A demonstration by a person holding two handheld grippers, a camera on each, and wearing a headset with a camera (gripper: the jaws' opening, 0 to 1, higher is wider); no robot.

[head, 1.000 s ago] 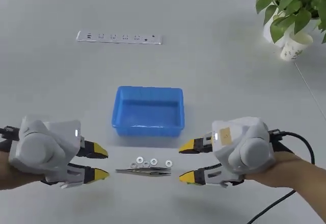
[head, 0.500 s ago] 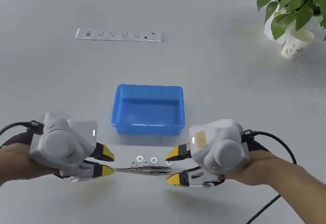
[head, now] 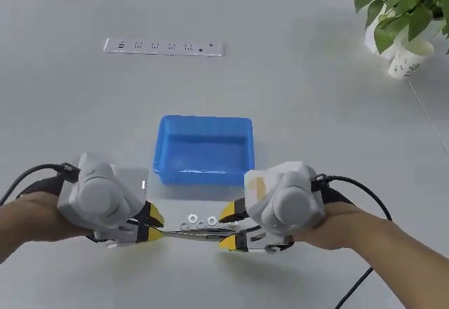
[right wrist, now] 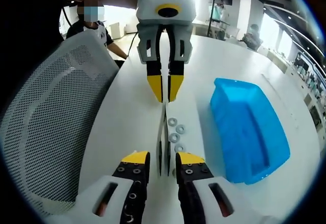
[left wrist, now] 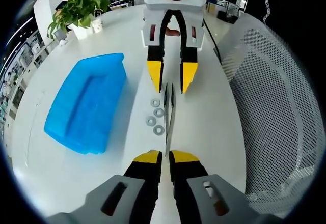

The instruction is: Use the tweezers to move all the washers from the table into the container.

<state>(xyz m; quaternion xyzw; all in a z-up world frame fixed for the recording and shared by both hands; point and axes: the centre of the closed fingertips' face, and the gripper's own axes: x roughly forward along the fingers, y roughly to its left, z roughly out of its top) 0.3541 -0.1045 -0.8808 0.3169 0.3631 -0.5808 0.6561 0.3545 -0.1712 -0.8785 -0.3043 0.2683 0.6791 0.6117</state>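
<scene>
**Tweezers lie end to end between the two tongs**

The tweezers (head: 196, 233) are seen flat on the counter (head: 295, 84), with their long axis running straight from the left tongs (head: 156, 226) to the right tongs (head: 223, 232). Each gripper view looks along that axis.

- **Left tongs:** they are parted only narrowly, and the thin end of the tweezers sits at their tips. No grip on it can be made out.
- **Right tongs:** they are spread wider, and the broader end, where the two arms stand apart, lies between them.

Neither side is clearly nearer.

The washers (head: 201, 222) are laid in a short row just beside the tweezers, on the side towards the blue container (head: 203, 151). The container is set a little beyond them. A closure across the axis is judged to be what the pickup needs.
</scene>
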